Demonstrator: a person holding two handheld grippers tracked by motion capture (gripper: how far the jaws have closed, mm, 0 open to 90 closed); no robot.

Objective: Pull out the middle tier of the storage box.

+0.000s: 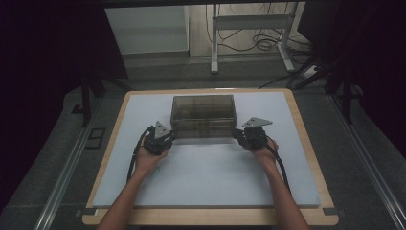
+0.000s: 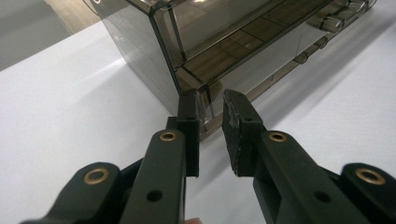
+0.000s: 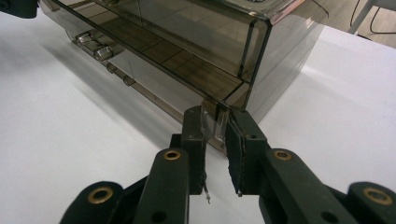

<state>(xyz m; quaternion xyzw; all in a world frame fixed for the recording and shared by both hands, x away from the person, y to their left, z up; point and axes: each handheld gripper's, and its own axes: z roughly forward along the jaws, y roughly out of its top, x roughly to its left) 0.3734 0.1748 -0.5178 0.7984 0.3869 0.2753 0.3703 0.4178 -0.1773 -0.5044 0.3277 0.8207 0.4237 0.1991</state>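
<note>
A smoky see-through plastic box (image 1: 203,117) with a lid stands at the back middle of the white mat (image 1: 210,177). My left gripper (image 1: 171,136) is at the box's front left bottom corner. In the left gripper view the box (image 2: 224,51) has that corner edge pinched between the pads of the left gripper (image 2: 211,112). My right gripper (image 1: 237,134) is at the front right bottom corner. In the right gripper view the box (image 3: 187,42) has a clear corner tab clamped between the right gripper (image 3: 215,123) pads. Both hands rest low on the mat.
The mat lies on a wooden board (image 1: 306,143) with bare mat in front of the box. Small clasps (image 3: 93,44) line the box's front. Behind the board are a white frame's legs (image 1: 214,48) and floor cables (image 1: 258,43). Metal rails (image 1: 67,163) run along both sides.
</note>
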